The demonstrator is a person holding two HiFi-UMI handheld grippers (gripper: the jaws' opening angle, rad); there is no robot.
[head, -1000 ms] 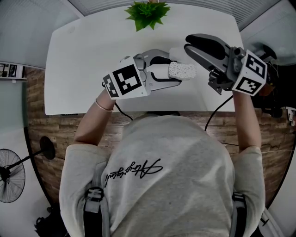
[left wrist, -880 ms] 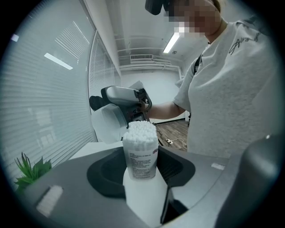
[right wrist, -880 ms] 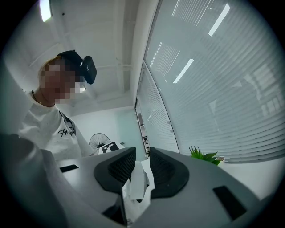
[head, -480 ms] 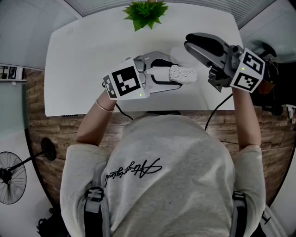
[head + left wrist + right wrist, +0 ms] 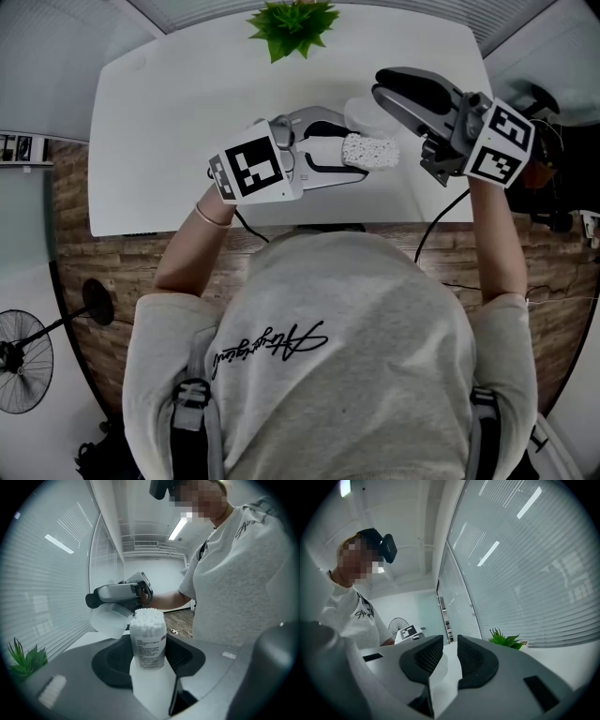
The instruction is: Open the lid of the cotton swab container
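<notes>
Clear lid (image 5: 110, 620) pinched in right hand-held gripper (image 5: 450, 658), left hand-held gripper (image 5: 149, 662) clamps swab container (image 5: 147, 629), label (image 5: 149, 649) print unreadable.

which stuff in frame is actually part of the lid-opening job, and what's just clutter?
In the job: cotton swab container, gripped by left tongs; lid, off the container's top, pinched in right tongs.
Just lying about: potted plant on the table; standing fan.
</notes>
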